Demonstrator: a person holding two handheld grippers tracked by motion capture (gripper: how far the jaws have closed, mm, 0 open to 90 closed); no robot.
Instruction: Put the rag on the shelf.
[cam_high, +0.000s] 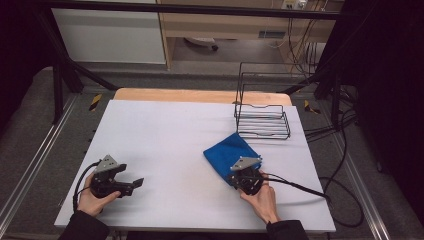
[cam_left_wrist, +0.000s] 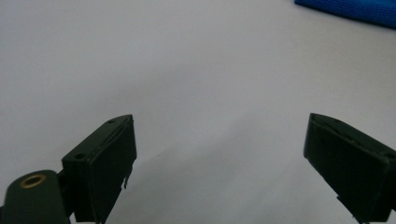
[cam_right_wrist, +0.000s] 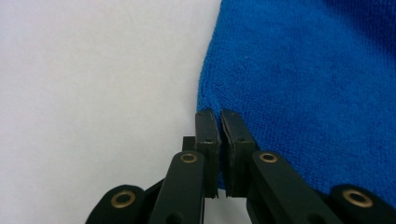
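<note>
A blue cloth (cam_high: 231, 152) is seen lying folded on the white table (cam_high: 170, 135), right of its middle and nearer the right edge than the left, with its far corner close to a black wire rack (cam_high: 262, 117) that stands toward the far right corner. The near edge of the cloth is overlapped by the right gripper (cam_high: 243, 175), which is held in a hand (cam_high: 261, 199) coming in from the near edge. In the right gripper view the two jaws of the right gripper (cam_right_wrist: 219, 122) are pressed together at the hem of the cloth (cam_right_wrist: 299, 88), with the edge of the fabric pinched between their tips; the rest of the cloth is spread flat on the table beyond them. The left gripper (cam_high: 131, 186) is held low over the near left part of the table, well apart from the cloth. In the left gripper view the jaws of the left gripper (cam_left_wrist: 219, 140) are spread wide, with bare table surface between them and a strip of the cloth (cam_left_wrist: 350, 10) far off at the top right
</note>
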